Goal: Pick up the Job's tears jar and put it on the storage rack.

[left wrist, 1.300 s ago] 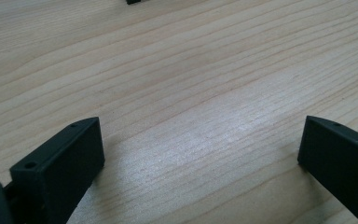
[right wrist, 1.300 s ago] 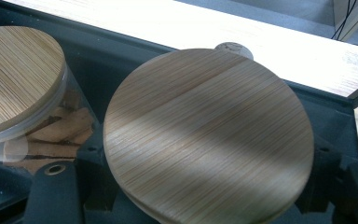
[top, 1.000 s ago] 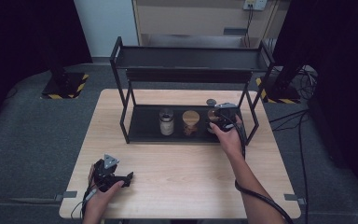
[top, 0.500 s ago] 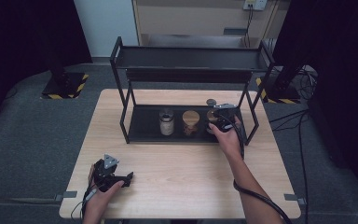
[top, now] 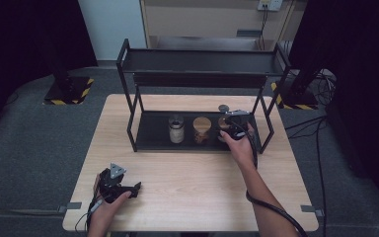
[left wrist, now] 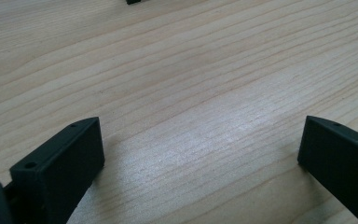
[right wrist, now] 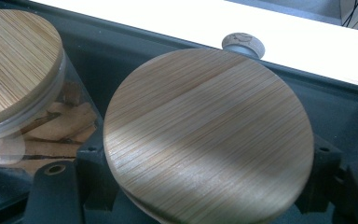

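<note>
Step in hand: gripping the rightmost round glass jar with the flat bamboo lid (right wrist: 209,140) on the bottom tier of the black metal two-tier rack (top: 202,61); judged as either just set down or about to be lifted, cannot tell which.
Right hand-held gripper (top: 234,129): closed on that jar just under the lid, one black jaw on each side as seen in the right gripper view.
Jar's place: right end of the rack's bottom tray, just beside a second bamboo-lidded glass jar with pale wooden pieces inside (right wrist: 16,70); a third, silver-topped glass jar (top: 176,128) farther left.
Behind the rack: small round wooden knob-like piece (right wrist: 243,43) lying on the light wooden desk (top: 202,187).
Left hand-held gripper (top: 116,185): jaws spread wide, empty, resting low over the desk's near left corner.
Next move calls for: if lifting, straight pull toward the desk's front, keeping clear of the neighbouring jar and the rack's right post; if placing, spreading the jaws without nudging the lid.
Risk: narrow gap to the neighbour, likely knock on a sideways drift.
</note>
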